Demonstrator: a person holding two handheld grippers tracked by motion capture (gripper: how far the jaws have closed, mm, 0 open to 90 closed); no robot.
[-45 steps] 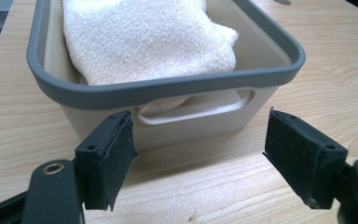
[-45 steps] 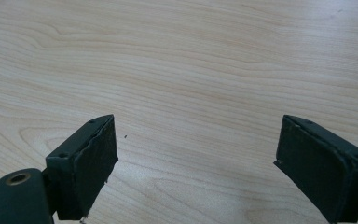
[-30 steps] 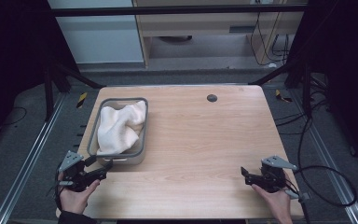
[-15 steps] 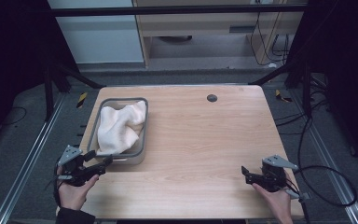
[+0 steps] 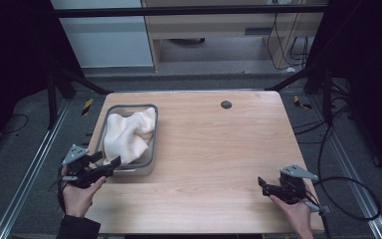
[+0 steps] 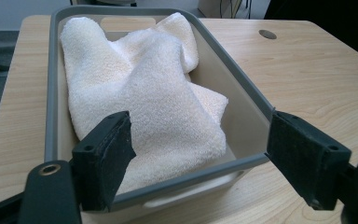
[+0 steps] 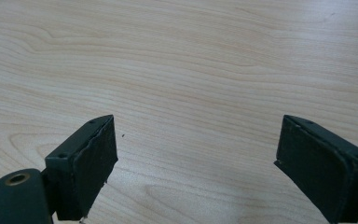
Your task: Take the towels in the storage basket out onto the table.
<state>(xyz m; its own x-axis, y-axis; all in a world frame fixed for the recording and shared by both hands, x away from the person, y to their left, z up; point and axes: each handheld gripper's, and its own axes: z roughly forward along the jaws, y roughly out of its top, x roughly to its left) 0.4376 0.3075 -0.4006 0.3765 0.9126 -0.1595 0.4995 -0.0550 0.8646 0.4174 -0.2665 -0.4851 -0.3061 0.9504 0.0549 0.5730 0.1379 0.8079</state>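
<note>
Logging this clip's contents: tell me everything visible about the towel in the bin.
The towel is cream-white terry cloth, soft and nubbly, lying crumpled in loose folds rather than folded flat. It fills most of the grey-rimmed bin, with one bunched corner rising near the far rim and a lower layer showing toward one wall. It rests on the bin's floor and walls. The left gripper stands open at the bin's near end, its fingers not touching the towel.
</note>
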